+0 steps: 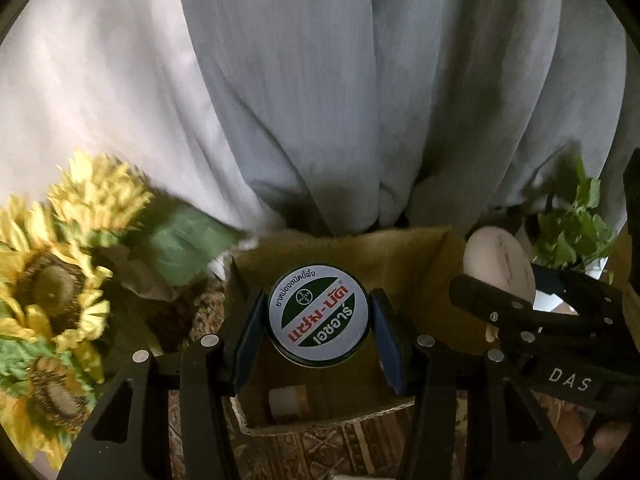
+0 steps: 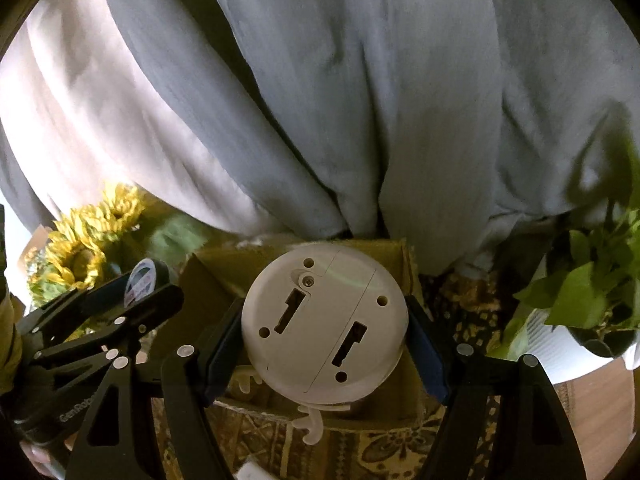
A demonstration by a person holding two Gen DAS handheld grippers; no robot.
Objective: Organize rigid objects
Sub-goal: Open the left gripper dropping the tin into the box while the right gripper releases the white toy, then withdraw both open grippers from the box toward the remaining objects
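My left gripper (image 1: 318, 326) is shut on a round balm tin (image 1: 318, 316) with a white, green and red label, held above an open cardboard box (image 1: 400, 248). My right gripper (image 2: 325, 336) is shut on a round white plastic disc (image 2: 325, 328) with slots and screw holes, held above the same box (image 2: 208, 276). The disc also shows in the left wrist view (image 1: 500, 264), and the tin in the right wrist view (image 2: 141, 280). A small white-and-tan roll (image 1: 286, 400) lies in the box.
Yellow artificial sunflowers (image 1: 52, 280) stand left of the box. A green leafy plant (image 2: 592, 292) in a white pot stands to the right. Grey curtain (image 1: 320, 100) hangs behind. A patterned cloth (image 2: 380, 452) covers the table.
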